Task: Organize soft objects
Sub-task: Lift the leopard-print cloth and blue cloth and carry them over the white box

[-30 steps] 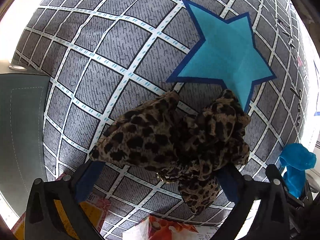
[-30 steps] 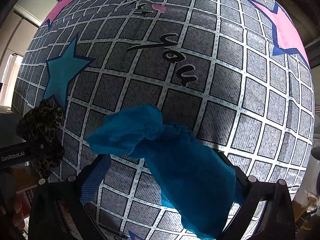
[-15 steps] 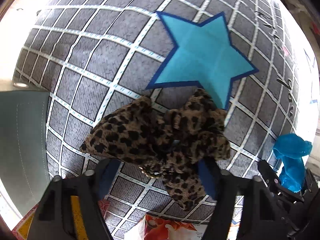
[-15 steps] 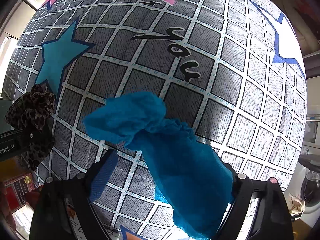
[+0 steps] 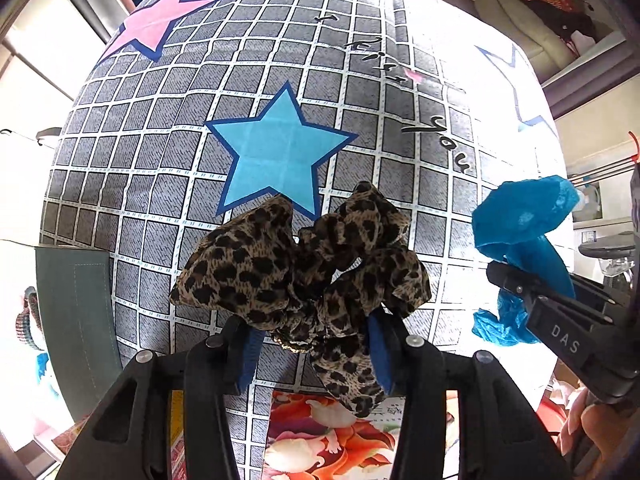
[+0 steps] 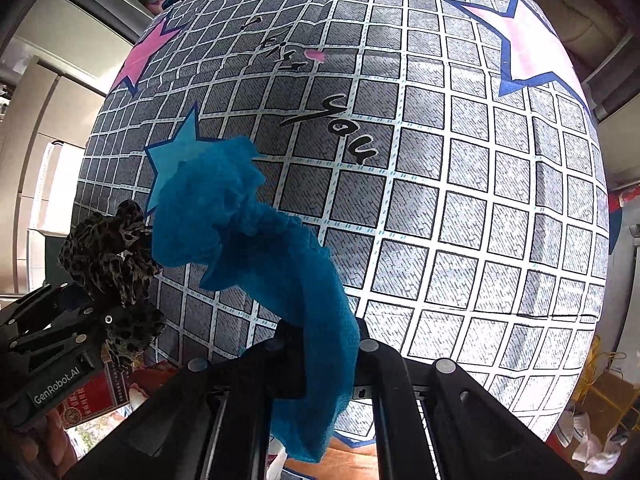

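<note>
My left gripper (image 5: 312, 336) is shut on a leopard-print scrunchie (image 5: 304, 268) and holds it up above a bed with a grey checked cover (image 5: 160, 160). The scrunchie also shows at the left of the right wrist view (image 6: 108, 252). My right gripper (image 6: 320, 340) is shut on a crumpled blue cloth (image 6: 260, 240), which hangs down between the jaws. The blue cloth also shows at the right of the left wrist view (image 5: 520, 220), held by the right gripper (image 5: 520, 280). Both items hang clear of the cover.
The cover carries a blue star (image 5: 280, 156), pink stars (image 6: 524, 44) and black script (image 6: 348, 136). A grey-green panel (image 5: 76, 300) stands at the left. A flowery printed bag (image 5: 332, 436) lies below the bed's near edge. Cluttered shelves (image 5: 560, 12) are at the far right.
Both grippers have risen and pulled back from the cover, so more of the bed shows. Both jaw pairs have closed tighter on the scrunchie and on the blue cloth.
</note>
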### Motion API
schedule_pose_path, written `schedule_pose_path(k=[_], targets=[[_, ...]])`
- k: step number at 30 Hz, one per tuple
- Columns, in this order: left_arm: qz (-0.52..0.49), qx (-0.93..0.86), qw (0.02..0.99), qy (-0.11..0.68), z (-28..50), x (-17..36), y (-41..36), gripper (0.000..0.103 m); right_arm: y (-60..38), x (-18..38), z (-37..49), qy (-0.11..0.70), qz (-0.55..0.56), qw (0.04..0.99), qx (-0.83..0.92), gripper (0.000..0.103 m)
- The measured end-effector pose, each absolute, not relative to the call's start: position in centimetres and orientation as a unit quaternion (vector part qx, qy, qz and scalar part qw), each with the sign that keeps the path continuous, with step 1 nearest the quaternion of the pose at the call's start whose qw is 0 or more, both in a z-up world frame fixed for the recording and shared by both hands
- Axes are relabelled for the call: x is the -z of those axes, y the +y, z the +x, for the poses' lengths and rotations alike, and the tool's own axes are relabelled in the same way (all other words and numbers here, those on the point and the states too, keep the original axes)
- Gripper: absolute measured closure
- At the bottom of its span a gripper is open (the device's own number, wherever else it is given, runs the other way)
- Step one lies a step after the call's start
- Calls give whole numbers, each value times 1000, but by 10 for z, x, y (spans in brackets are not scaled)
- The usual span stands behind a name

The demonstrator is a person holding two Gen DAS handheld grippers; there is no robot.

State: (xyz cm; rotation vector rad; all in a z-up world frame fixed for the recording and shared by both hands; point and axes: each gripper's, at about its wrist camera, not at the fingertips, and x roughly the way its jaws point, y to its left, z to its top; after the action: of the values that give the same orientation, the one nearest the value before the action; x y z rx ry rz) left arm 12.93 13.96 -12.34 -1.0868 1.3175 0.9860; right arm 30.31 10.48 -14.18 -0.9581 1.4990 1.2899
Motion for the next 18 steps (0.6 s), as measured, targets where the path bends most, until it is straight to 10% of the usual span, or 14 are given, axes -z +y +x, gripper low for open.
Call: schedule_pose_path(k=[18], targets=[[-404, -405, 628, 528, 85, 13, 74, 53, 53, 57, 248, 600, -346, 468, -549, 95]])
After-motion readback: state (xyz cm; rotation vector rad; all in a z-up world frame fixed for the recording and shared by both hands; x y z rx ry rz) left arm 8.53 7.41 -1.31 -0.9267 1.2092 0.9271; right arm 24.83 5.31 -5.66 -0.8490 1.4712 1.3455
